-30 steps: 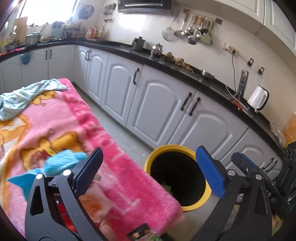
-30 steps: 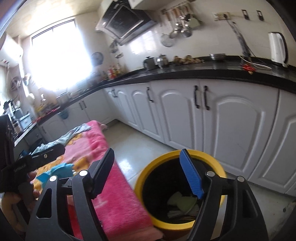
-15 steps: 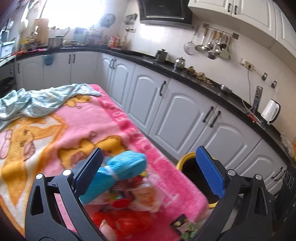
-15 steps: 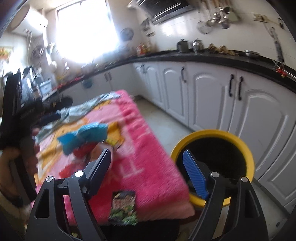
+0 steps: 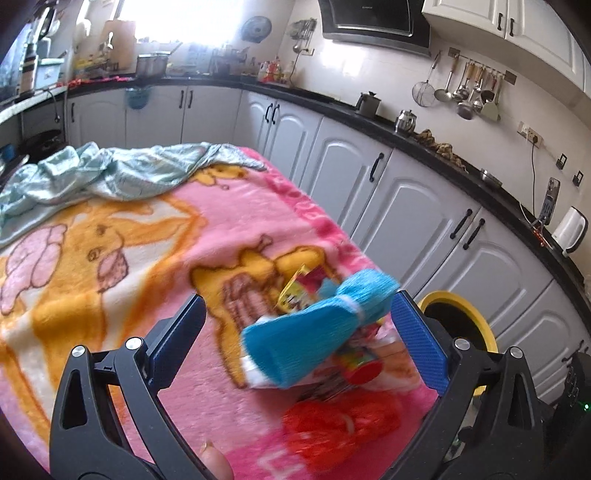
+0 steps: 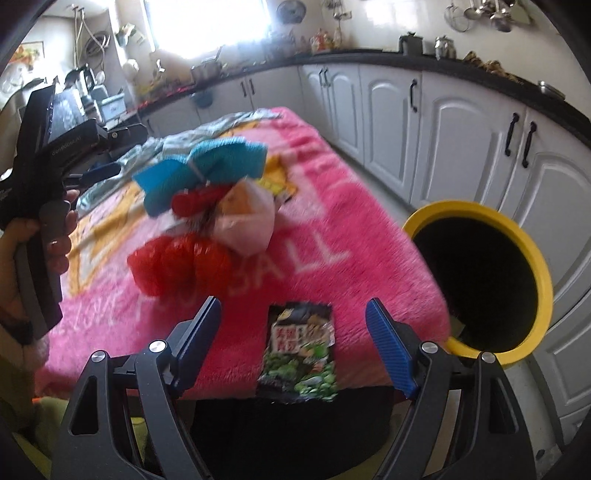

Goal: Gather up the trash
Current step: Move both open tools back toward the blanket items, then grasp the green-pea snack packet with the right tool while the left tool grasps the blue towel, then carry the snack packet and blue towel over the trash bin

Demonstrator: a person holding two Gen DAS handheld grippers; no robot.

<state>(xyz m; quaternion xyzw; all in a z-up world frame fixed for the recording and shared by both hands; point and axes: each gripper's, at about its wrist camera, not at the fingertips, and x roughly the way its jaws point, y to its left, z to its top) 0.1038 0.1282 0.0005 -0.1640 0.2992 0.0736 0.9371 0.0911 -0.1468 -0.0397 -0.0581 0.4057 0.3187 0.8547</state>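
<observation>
- right tool [image 6: 293,345]: jaws wide apart, empty, framing dark green snack packet [image 6: 300,356] at pink blanket [image 6: 332,236] edge.
- left tool [image 5: 295,332]: jaws wide apart, empty, over trash pile [image 5: 325,332].
- yellow-rimmed bin [image 6: 532,258]: beside worktop.

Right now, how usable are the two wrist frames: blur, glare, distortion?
Left wrist: window blown out, blue bundle and red netting motion-smeared, cabinets bowed by the fisheye. Right wrist: window glare again, trash pile soft, pink blanket streaked, dark snack packet still readable, fingers sharp.
</observation>
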